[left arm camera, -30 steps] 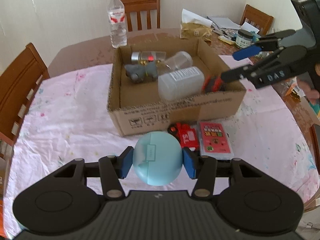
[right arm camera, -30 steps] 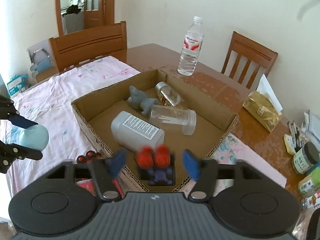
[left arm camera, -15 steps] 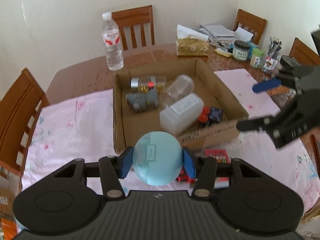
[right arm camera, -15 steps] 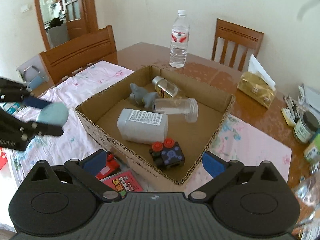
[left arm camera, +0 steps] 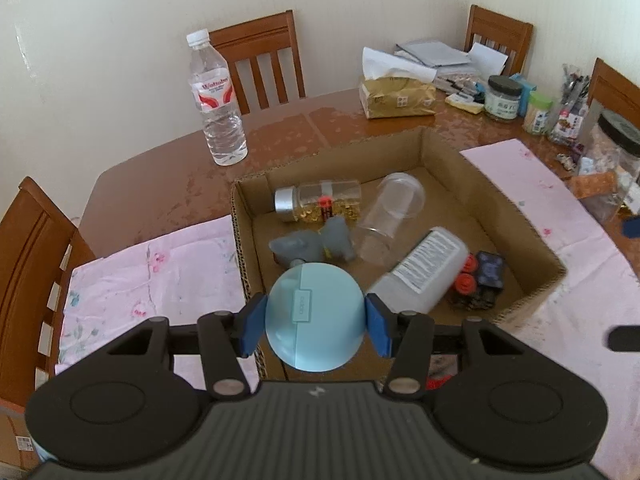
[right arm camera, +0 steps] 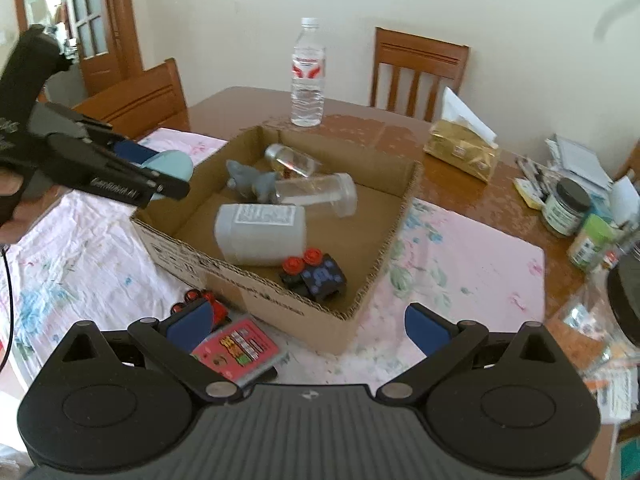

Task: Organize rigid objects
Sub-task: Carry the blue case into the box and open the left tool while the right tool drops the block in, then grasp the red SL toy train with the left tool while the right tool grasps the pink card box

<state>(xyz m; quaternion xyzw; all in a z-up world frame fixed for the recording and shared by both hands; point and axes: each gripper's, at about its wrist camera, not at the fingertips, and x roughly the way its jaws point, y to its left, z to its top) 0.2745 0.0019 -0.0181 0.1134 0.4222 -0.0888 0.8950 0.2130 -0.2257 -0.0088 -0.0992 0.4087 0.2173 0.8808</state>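
Dining-room worktop (left arm camera: 168, 176) | left tool (left arm camera: 316, 320) clamping round pale-blue plastic case (left arm camera: 315, 316), hovering above open cardboard box (left arm camera: 536, 248) | right tool (right arm camera: 310, 322) gaping empty, jaws just been opening, trailing beside box

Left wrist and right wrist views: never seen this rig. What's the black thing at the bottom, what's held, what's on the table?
No robot: a person holds a two-finger gripper in each hand, with a fisheye camera on each looking along its fingers. The black shape is the gripper's own body. The left gripper is shut on a pale blue round case over the cardboard box. The right gripper is open and empty. The box holds a white bottle, a clear jar, a grey toy and a black toy with red knobs.
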